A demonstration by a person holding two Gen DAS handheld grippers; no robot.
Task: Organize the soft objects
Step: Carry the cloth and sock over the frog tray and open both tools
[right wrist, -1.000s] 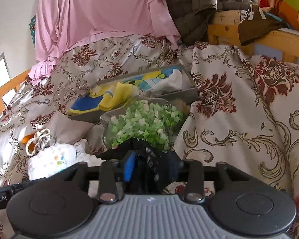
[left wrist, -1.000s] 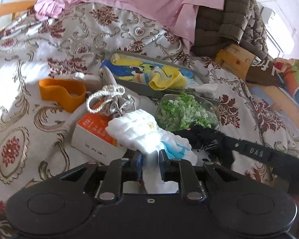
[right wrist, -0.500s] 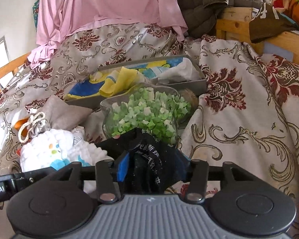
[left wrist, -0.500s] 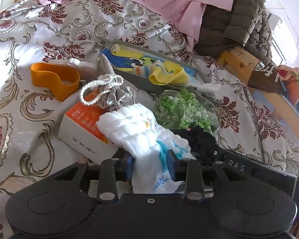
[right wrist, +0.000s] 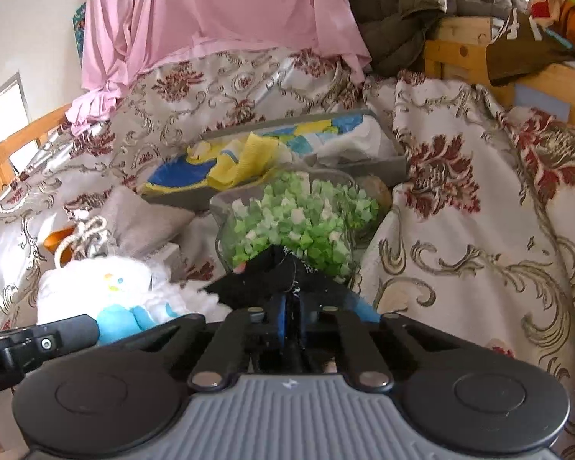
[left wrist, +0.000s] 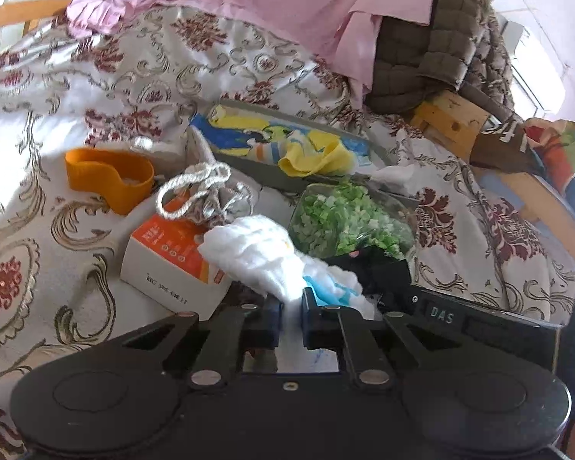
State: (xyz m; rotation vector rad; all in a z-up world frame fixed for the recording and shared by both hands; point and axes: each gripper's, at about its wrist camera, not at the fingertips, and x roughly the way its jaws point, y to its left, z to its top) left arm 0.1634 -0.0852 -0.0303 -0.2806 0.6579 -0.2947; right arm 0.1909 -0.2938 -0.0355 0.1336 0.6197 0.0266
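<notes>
My left gripper is shut on a white cloth with blue print, held over the bedspread; the cloth also shows in the right wrist view. My right gripper is shut on a black cloth, which also shows in the left wrist view right of the white one. Beyond both lies a grey tray holding blue and yellow cloths; it shows in the right wrist view too.
A clear container of green bits sits just ahead of both grippers. An orange-and-white box, a grey drawstring pouch and an orange band lie left. A wooden bed frame and pink sheet stand behind.
Both grippers' jaws were wider half a second ago and have closed tighter on their cloths. The left view has pulled back and tilted up a little.
</notes>
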